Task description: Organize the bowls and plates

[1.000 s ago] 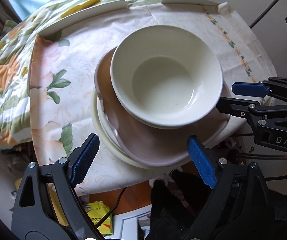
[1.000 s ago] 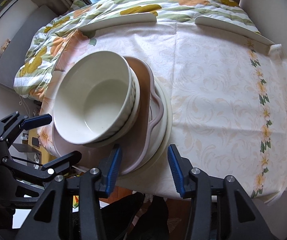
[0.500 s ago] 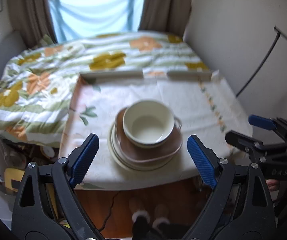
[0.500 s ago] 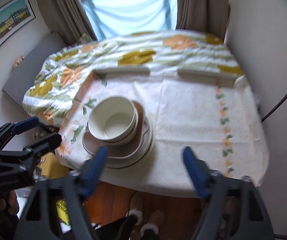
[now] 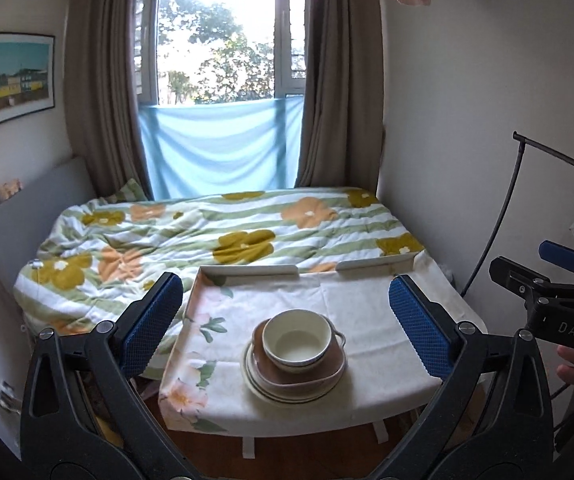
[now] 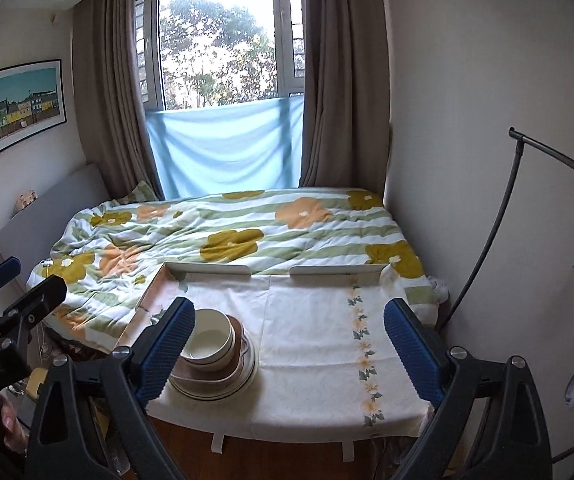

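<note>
Bowl (image 5: 298,340) atop plates (image 5: 287,390); L gripper (image 5: 287,330) opening, empty

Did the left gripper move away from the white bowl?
Yes. The left gripper has pulled up and back from the table: the white bowl filled the view before and now sits small and far between its opening, empty jaws.

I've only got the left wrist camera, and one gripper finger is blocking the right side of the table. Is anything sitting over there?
Observer: No dishes. The right wrist view shows only tablecloth there, with a flower stripe running front to back.
Operator: Is the right gripper carrying anything?
Observer: No. From its own camera, the right gripper has its fingers wide apart with nothing between them.
</note>
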Motion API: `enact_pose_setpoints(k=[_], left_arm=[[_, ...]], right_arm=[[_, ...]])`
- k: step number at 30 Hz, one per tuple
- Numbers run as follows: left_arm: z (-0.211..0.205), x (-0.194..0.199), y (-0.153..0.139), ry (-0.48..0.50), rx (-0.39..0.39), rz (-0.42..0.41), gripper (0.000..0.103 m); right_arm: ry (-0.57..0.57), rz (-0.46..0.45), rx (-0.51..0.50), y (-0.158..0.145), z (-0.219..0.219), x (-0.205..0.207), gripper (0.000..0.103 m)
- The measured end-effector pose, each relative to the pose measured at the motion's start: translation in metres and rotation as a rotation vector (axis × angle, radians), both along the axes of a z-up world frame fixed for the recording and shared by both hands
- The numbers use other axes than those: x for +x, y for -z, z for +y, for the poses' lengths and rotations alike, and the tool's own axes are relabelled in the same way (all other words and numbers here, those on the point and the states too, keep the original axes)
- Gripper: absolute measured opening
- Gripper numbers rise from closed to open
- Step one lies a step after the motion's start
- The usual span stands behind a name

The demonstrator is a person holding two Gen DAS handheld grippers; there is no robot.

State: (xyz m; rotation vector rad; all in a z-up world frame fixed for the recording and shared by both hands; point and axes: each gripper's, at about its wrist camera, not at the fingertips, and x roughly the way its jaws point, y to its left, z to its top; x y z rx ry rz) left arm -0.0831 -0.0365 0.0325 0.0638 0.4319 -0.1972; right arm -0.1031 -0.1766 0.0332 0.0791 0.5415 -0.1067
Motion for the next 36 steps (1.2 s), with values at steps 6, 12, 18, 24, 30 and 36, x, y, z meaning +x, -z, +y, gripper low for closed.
enact_pose_setpoints(k=[6,12,18,24,30,36], left_arm=[[0.004,-0.01,-0.006,0.006,-0.022,-0.027,0.103],[0.002,-0.017,-0.008,0.008,-0.014,-0.043,0.103],[0.001,-0.014,-0.005,0.002,-0.004,-0.042,0.103],[0.003,-0.012,-0.004,-0.013,-0.005,-0.041,0.103],[0.004,-0.012,-0.004,-0.019,-0.009,-0.042,0.103],[0.002,-0.012,-0.003,-0.021,-0.006,-0.045,0.103]], right_arm=[[0.004,-0.052,-0.028,-0.003,0.007,-0.012,0.102],[0.017,-0.069,-0.013,-0.003,0.004,-0.018,0.102],[0.017,-0.073,-0.009,-0.003,0.004,-0.018,0.102],[0.008,-0.067,-0.003,-0.002,0.004,-0.017,0.102],[0.006,-0.066,-0.006,-0.002,0.004,-0.015,0.102],[0.01,-0.068,-0.004,-0.002,0.005,-0.013,0.102]])
